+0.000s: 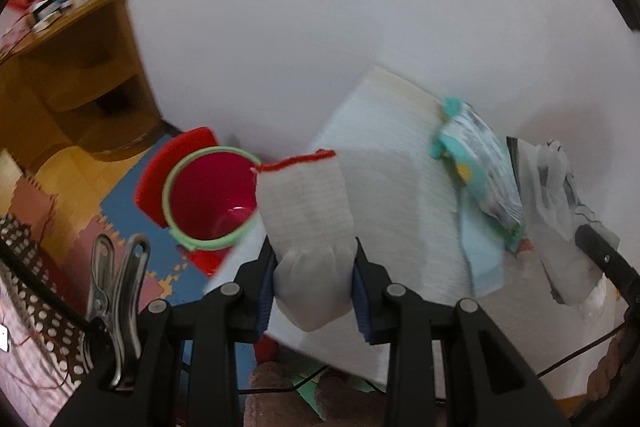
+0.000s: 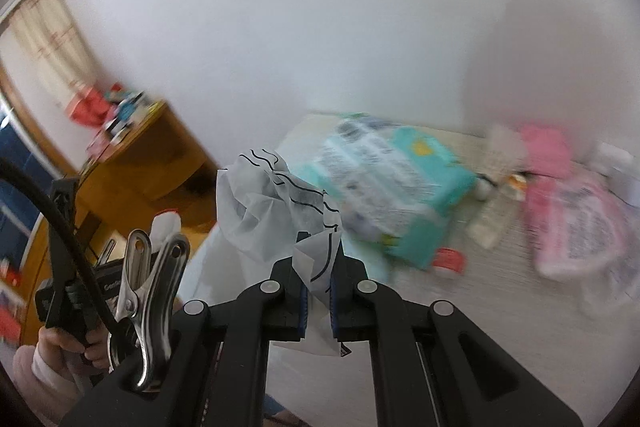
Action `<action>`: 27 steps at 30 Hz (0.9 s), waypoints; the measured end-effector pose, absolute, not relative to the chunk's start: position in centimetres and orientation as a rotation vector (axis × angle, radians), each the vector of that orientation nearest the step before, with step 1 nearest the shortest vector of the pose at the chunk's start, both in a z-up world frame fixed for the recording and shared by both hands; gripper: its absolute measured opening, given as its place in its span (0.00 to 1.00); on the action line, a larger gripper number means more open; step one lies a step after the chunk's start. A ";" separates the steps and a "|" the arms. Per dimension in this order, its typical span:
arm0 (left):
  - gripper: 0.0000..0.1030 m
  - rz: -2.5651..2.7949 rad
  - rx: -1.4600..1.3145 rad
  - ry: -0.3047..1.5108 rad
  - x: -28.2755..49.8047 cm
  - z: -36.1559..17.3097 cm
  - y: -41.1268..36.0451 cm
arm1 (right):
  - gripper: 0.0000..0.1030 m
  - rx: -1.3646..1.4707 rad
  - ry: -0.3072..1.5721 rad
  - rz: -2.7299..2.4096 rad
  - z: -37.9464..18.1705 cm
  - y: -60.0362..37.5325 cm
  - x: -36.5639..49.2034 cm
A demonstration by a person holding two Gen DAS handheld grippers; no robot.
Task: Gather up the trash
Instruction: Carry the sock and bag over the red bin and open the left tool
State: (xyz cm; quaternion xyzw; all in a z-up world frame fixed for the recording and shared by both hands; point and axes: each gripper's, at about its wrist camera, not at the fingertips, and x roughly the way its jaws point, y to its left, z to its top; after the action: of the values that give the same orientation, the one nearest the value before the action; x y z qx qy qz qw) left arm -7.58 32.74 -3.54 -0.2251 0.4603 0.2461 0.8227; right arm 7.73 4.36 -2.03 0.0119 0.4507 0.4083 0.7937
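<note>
- Our left gripper (image 1: 314,297) has its jaws pinching a white knit glove (image 1: 308,223) with a red cuff; the grip sits low on the bunched finger end, so the cuff stands up free ahead of the jaws.
- The glove is off the bench (image 1: 392,211) and just beside the rim of the red bucket (image 1: 210,197) with the green rim on the floor, left of the bench edge. We read the bucket as the trash bin, hence the carry that way.
- The bucket looks empty inside, mouth up and unobstructed, a plain drop target.
- Our right gripper (image 2: 318,297) has its jaws pressed nearly together on a crumpled white wrapper (image 2: 272,211) with black wavy lines; thin sheet, so a tight pinch at one corner is what keeps it, and the rest flops up and left.
- The wrapper is also lifted clear of the bench, not touching anything.
- Left on the bench: a teal printed pack (image 2: 396,187), a pink pack (image 2: 572,219) further right, and small bits between them, too blurred to name.
- Both views are smeared, so we judge both hands mid-carry.
- We judge two pieces in hand, none binned yet.
- Risk: the glove's bulk could snag on the jaws at release, and the light wrapper may drift off the bucket.
</note>
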 end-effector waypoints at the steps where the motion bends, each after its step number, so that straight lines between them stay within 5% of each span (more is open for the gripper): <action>1: 0.33 0.534 -0.482 0.976 -8.0 -3.4 33.2 | 0.08 0.017 0.970 0.900 -1.9 5.2 7.4; 27: 0.33 0.570 -0.524 1.009 -12.7 -9.8 49.4 | 0.08 -0.164 1.035 1.146 -3.5 28.0 2.9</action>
State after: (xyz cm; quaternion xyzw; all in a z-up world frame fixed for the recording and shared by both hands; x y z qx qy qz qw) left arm -12.73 49.44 -9.77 -0.2448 0.4712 0.2661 0.8045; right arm 2.87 27.96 -3.50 -0.0739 0.4669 0.5171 0.7135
